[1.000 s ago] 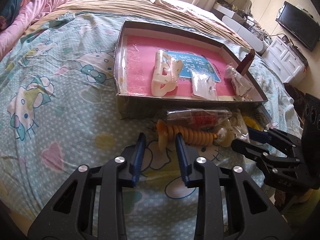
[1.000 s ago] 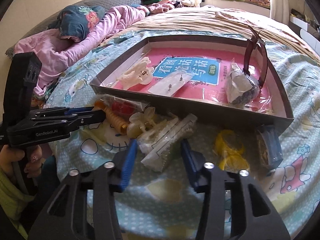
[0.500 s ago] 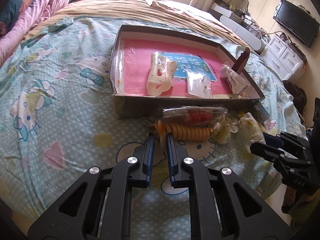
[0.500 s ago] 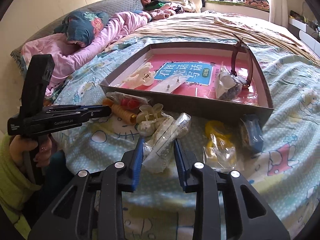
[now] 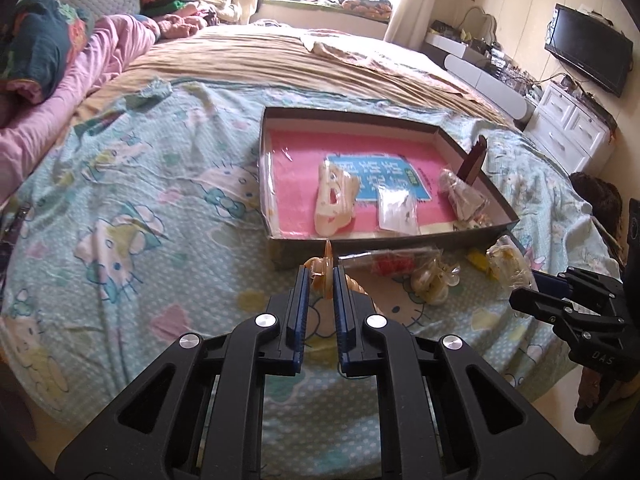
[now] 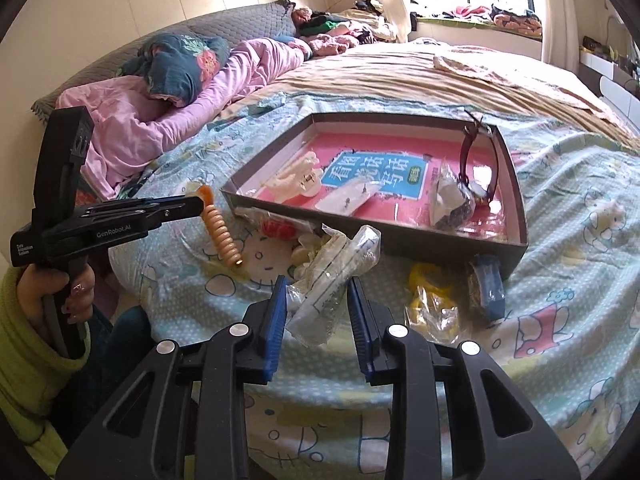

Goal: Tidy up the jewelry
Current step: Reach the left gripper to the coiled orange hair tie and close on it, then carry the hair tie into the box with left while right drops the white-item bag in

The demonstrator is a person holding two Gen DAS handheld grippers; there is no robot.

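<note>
Left hand-held gripper (image 5: 320, 280): jaws clamped on one end of the orange spiral hair tie (image 6: 219, 232), which hangs clear of the bed (image 5: 120, 208); right hand-held gripper (image 6: 316, 300): jaws narrow, gripping the clear plastic packet (image 6: 336, 276), lifted just in front of the cardboard box (image 6: 516, 216).

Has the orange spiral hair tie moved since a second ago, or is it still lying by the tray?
Yes. The orange spiral hair tie is off the bedspread, dangling from the left gripper left of the tray's near corner.
</note>
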